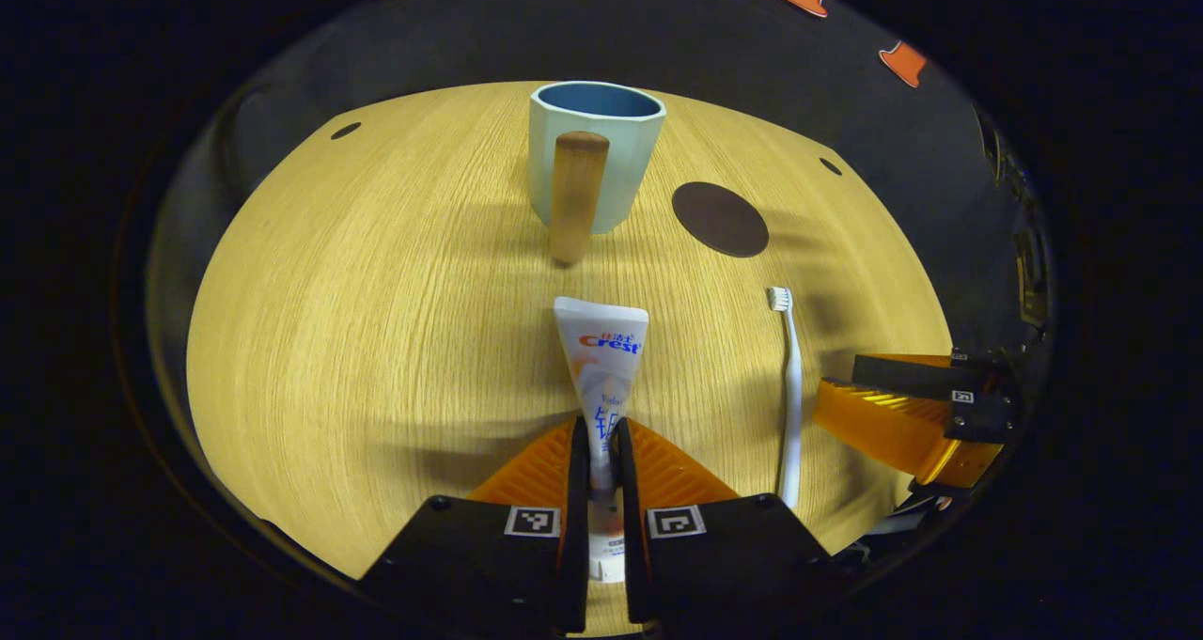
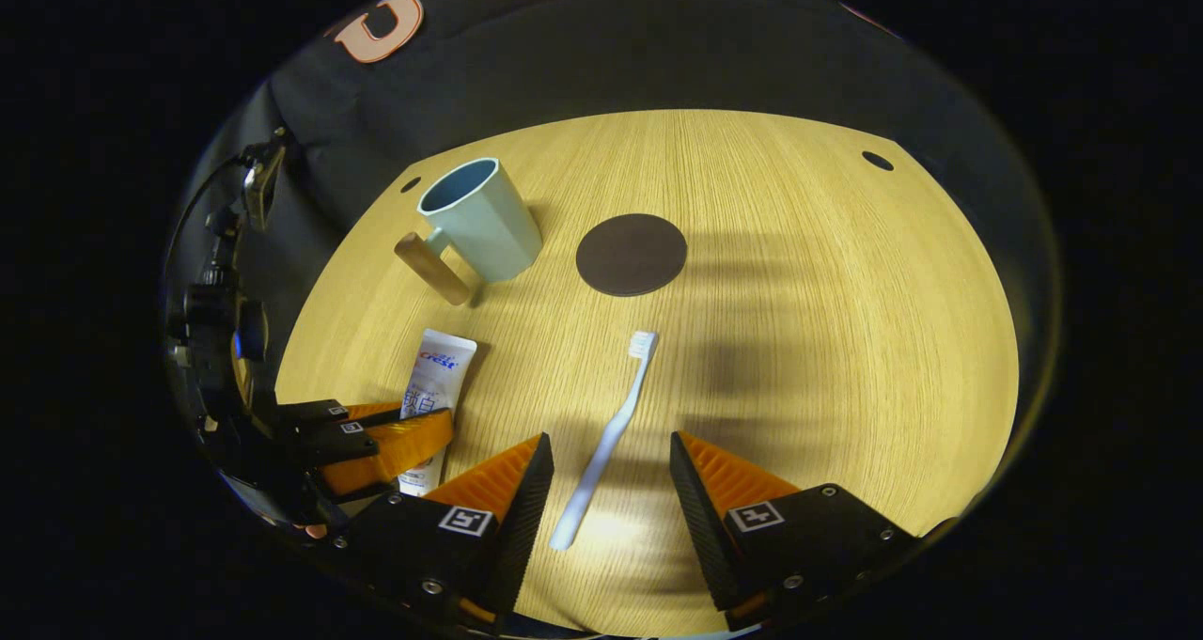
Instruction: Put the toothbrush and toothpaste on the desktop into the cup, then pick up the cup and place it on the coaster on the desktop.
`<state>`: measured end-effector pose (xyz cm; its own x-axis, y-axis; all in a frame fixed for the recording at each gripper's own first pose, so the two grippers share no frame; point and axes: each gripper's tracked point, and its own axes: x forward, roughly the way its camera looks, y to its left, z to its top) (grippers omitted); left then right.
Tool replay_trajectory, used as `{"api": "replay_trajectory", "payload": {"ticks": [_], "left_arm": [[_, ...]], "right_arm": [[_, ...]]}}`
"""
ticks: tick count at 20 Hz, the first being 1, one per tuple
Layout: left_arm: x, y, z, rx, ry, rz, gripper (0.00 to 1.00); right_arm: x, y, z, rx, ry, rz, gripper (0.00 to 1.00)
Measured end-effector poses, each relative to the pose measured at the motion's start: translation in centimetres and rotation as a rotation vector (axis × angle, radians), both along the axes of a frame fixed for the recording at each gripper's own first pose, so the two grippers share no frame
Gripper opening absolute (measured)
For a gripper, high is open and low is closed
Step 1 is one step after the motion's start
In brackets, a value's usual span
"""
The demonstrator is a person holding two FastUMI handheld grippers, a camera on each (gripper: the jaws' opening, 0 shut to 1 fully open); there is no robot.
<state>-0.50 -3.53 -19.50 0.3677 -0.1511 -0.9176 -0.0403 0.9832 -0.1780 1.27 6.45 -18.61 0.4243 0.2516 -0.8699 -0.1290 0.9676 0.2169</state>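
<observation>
My left gripper (image 1: pixel 600 452) is clamped on the toothpaste (image 1: pixel 601 363), both fingers pressing its lower half; white tube, flat end pointing toward the cup (image 1: pixel 594 151). My right gripper (image 2: pixel 611 490) is wide open, straddling the handle of the white toothbrush (image 2: pixel 606 443), which lies flat on the desktop (image 2: pixel 827 339), touching neither finger. Pale-blue cup, wooden handle, stands upright beyond, dark round coaster (image 2: pixel 631 254) just beside it.
</observation>
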Motion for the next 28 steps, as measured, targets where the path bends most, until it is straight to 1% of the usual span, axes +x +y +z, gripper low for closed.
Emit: {"api": "replay_trajectory", "payload": {"ticks": [1,2,3,4,5,6,7,8,9,10,11,12,13,14,16,18,20,24,26,28], "left_arm": [[0.1,0.3,0.1,0.005,-0.01,0.008,0.2],[0.1,0.5,0.2,0.009,-0.017,0.01,0.2],[0.1,0.6,0.4,0.012,-0.025,0.011,0.2],[0.1,0.7,0.6,0.01,-0.033,0.013,0.2],[0.2,0.6,1.0,0.006,-0.044,0.013,0.2],[0.2,0.7,1.3,0.006,-0.057,0.012,0.19],[0.4,0.9,1.6,0.007,-0.071,0.014,0.19],[0.5,1.0,1.9,0.006,-0.086,0.014,0.2],[0.6,1.0,2.2,0.002,-0.096,0.017,0.19],[0.6,1.0,2.5,-0.006,-0.108,0.015,0.19],[0.6,1.0,2.7,-0.013,-0.117,0.013,0.2],[0.6,0.9,3.0,-0.02,-0.13,0.008,0.18],[0.7,1.0,3.1,-0.022,-0.141,0.007,0.19],[0.7,1.0,3.4,-0.022,-0.154,0.006,0.19],[0.8,1.1,4.0,-0.02,-0.177,0.01,0.19],[1.1,1.3,4.2,-0.02,-0.196,0.015,0.19],[1.6,1.6,4.3,-0.018,-0.214,0.021,0.19],[2.7,1.4,3.4,-0.032,-0.259,0.023,0.19],[3.2,1.7,2.6,-0.027,-0.291,0.024,0.19],[3.2,1.4,2.3,-0.031,-0.317,0.024,0.19]], "right_arm": [[0.0,0.0,-0.2,-0.006,0.008,-0.003,0.67],[0.0,0.0,-0.4,-0.01,0.015,-0.006,0.72],[0.0,0.2,-0.7,-0.012,0.027,-0.009,0.71],[-0.1,0.3,-1.1,-0.01,0.046,-0.019,0.6],[-0.1,0.2,-1.4,-0.016,0.063,-0.028,0.66],[0.0,0.1,-1.8,-0.021,0.073,-0.037,0.62],[0.2,0.0,-2.1,-0.026,0.085,-0.045,0.6],[0.1,0.2,-2.4,-0.028,0.096,-0.048,0.55],[-0.1,0.3,-2.4,-0.034,0.101,-0.046,0.53],[0.4,0.4,-2.4,-0.043,0.087,-0.048,0.47],[0.3,0.2,-2.5,-0.064,0.088,-0.044,0.45],[0.6,0.1,-2.6,-0.084,0.069,-0.045,0.36],[0.8,0.1,-2.7,-0.101,0.064,-0.042,0.32],[0.9,0.2,-2.9,-0.104,0.062,-0.047,0.19],[0.9,0.3,-2.7,-0.082,0.062,-0.058,0.11],[0.9,0.6,-2.8,-0.054,0.047,-0.061,0.06],[1.0,0.9,-2.5,-0.04,0.016,-0.051,0.04],[1.0,1.6,-0.5,0.041,-0.06,-0.061,0.04],[1.2,0.9,1.1,0.047,-0.126,-0.07,0.04],[1.5,1.0,2.6,0.093,-0.185,-0.071,0.04]]}}
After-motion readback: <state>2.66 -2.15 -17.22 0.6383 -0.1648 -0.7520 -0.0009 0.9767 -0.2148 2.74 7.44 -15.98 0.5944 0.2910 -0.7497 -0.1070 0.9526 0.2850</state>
